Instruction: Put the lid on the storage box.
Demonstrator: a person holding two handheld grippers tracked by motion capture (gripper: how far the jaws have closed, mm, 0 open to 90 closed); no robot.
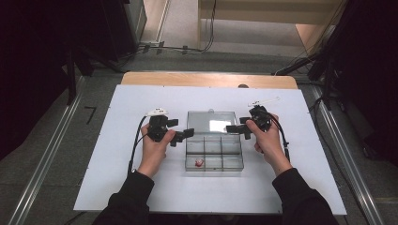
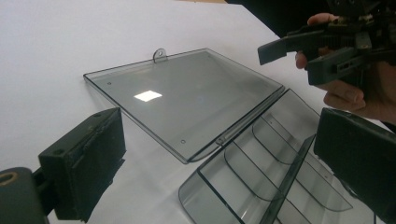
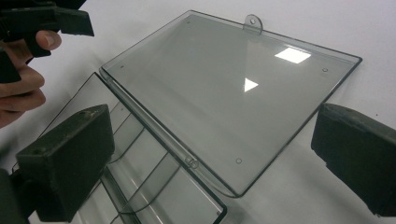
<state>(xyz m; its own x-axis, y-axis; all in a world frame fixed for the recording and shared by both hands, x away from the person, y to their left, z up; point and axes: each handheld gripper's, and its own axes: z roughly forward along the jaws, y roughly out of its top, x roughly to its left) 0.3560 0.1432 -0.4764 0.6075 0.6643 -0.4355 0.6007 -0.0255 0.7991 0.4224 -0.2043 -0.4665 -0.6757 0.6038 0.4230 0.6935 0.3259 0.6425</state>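
1. The clear compartment box [image 1: 214,152] sat mid-frame, its lid [image 1: 210,123] lying flat open behind it.
2. I held my left gripper [image 1: 182,135] and right gripper [image 1: 236,128] wide, empty, flanking it.
3. A small red-white piece [image 1: 199,162] lay in the front-left compartment; I judged nudging the light box might jolt it.

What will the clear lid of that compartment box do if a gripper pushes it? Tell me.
The lid lies open flat on the table, joined to the box by a hinge, so it would probably swing up rather than slide. It looks thin and stiff, likely light. Its glossy surface may slip between the jaws.
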